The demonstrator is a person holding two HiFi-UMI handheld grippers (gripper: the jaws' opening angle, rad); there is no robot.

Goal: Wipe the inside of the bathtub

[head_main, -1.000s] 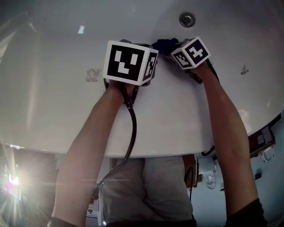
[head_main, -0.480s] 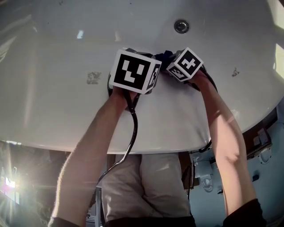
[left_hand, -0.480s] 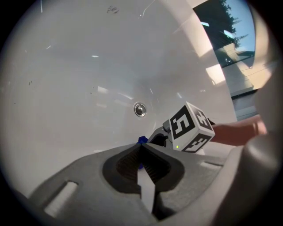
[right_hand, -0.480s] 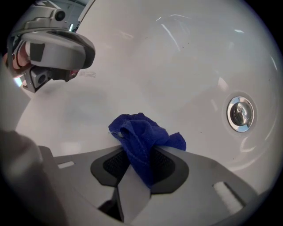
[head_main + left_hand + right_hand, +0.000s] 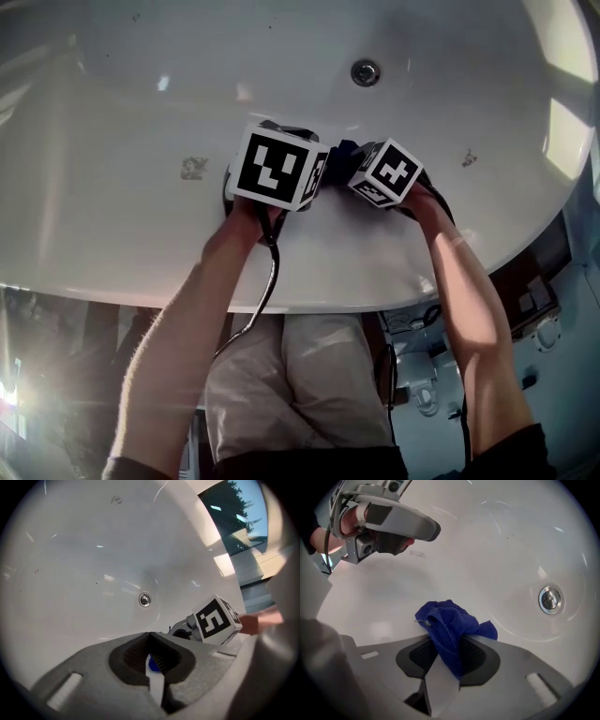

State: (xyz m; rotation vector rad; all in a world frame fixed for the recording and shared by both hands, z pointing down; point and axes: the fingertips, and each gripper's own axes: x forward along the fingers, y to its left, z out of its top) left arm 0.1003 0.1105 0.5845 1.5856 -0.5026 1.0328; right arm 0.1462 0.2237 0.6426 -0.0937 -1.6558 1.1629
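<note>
Cloth (image 5: 454,620) clamped in the jaws of your right gripper (image 5: 449,644) has dragged toward 6 o'clock from the drain (image 5: 366,72), wiping the bathtub (image 5: 141,141); left gripper (image 5: 151,641) jaws closed, idle.

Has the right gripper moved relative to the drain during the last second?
Yes. The right gripper drew back from the drain, toward the tub's near rim.

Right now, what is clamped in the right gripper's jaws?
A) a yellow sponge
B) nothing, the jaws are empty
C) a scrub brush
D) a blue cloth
D: in the right gripper view, the right gripper is shut on a blue cloth, which bunches out past the jaws over the white bathtub wall.
</note>
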